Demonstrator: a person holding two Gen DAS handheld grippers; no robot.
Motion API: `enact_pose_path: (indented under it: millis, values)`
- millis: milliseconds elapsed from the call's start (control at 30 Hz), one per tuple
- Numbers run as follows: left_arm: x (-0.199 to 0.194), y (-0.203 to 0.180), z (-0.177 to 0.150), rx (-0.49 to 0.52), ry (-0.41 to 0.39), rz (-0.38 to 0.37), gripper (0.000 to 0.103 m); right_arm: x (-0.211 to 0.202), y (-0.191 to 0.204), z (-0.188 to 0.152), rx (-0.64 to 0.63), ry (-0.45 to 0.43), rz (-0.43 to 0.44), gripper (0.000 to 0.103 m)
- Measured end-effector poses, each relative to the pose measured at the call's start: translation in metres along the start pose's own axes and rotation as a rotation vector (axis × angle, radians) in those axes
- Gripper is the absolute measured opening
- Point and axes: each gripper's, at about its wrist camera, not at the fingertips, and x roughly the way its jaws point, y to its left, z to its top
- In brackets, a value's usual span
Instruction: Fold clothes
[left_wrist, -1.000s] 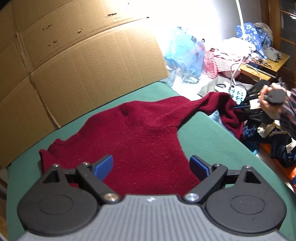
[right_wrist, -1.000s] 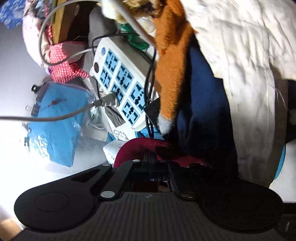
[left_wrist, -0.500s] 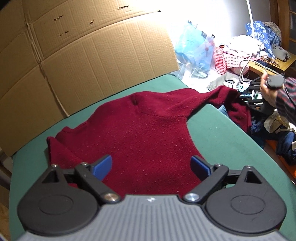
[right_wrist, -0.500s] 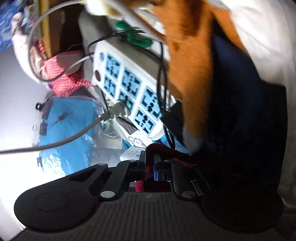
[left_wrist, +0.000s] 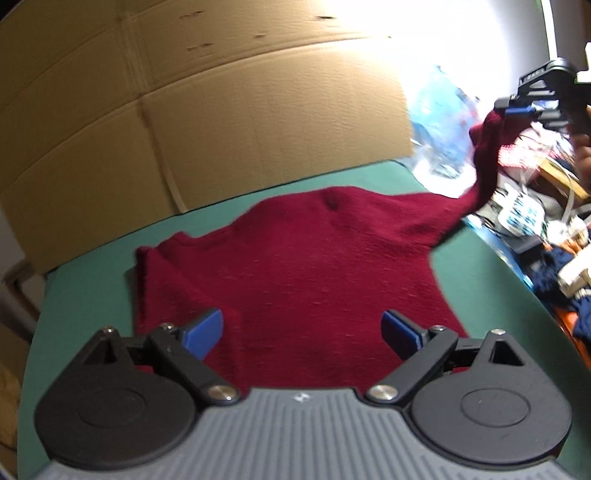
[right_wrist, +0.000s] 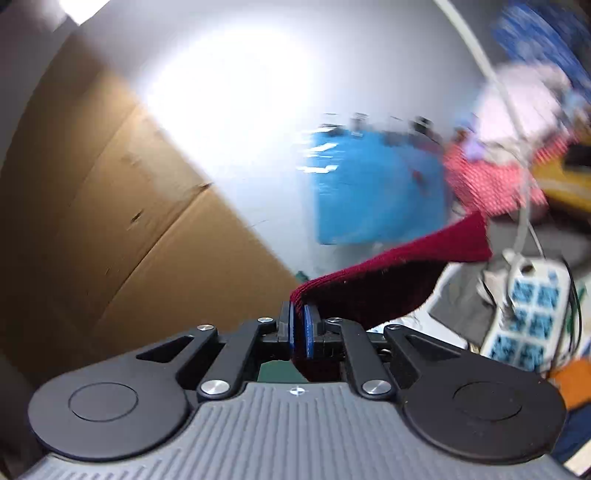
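Right gripper is clamped on the cuff of the dark red sweater's sleeve, holding it raised above the far right edge of the green table. Left gripper hovers over the sweater's hem with jaws spread wide, gripping nothing. Sweater lies flat, its long axis running hem-near to collar-far toward the cardboard sheet; the sleeve rises up and right.
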Motion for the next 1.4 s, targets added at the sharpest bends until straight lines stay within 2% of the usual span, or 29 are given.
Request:
enact_pose_path:
  millis: [133, 267, 467, 567, 633, 733, 833, 933, 967, 1067, 1100, 1133, 1267, 1333, 1400]
  values:
    - [-0.006, 0.047, -0.001, -0.074, -0.011, 0.012, 0.094, -0.01, 0.093, -0.042, -0.38, 0.047, 0.132, 0.007]
    - [-0.017, 0.094, -0.004, -0.117, -0.044, -0.013, 0.095, -0.016, 0.167, -0.121, -0.792, 0.084, 0.184, 0.007]
    - [-0.013, 0.148, -0.021, -0.196, -0.015, -0.092, 0.096, 0.006, 0.211, -0.247, -1.207, 0.233, 0.133, 0.007]
    - [-0.002, 0.155, -0.029, -0.185, 0.003, -0.135, 0.095, 0.006, 0.217, -0.28, -1.314, 0.3, 0.102, 0.017]
    - [0.004, 0.153, -0.03, -0.162, -0.002, -0.175, 0.095, -0.011, 0.216, -0.275, -1.245, 0.301, 0.113, 0.028]
    - [0.025, 0.14, -0.015, -0.155, -0.007, -0.257, 0.095, -0.04, 0.202, -0.248, -0.963, 0.326, 0.101, 0.039]
    - [0.047, 0.127, -0.001, -0.148, -0.011, -0.34, 0.089, -0.06, 0.182, -0.237, -0.728, 0.361, 0.041, 0.04]
    - [0.068, 0.115, 0.013, -0.141, -0.016, -0.423, 0.084, -0.079, 0.168, -0.253, -0.643, 0.381, -0.059, 0.04]
    - [0.076, 0.11, 0.019, -0.129, -0.025, -0.428, 0.084, -0.082, 0.163, -0.258, -0.621, 0.388, -0.087, 0.04]
    - [0.105, 0.103, 0.038, -0.066, -0.054, -0.372, 0.087, -0.092, 0.149, -0.269, -0.561, 0.403, -0.126, 0.04]
    - [0.12, 0.105, 0.043, -0.059, -0.024, -0.387, 0.09, -0.093, 0.145, -0.272, -0.548, 0.4, -0.138, 0.04]
    - [0.134, 0.105, 0.046, -0.05, 0.003, -0.392, 0.088, -0.095, 0.14, -0.274, -0.532, 0.399, -0.15, 0.04]
    - [0.17, 0.101, 0.043, -0.016, 0.064, -0.352, 0.08, -0.099, 0.126, -0.271, -0.462, 0.411, -0.16, 0.039]
    - [0.179, 0.1, 0.04, -0.024, 0.078, -0.355, 0.074, -0.101, 0.121, -0.271, -0.458, 0.414, -0.142, 0.039]
    - [0.182, 0.097, 0.038, -0.031, 0.069, -0.369, 0.073, -0.1, 0.121, -0.272, -0.475, 0.41, -0.125, 0.039]
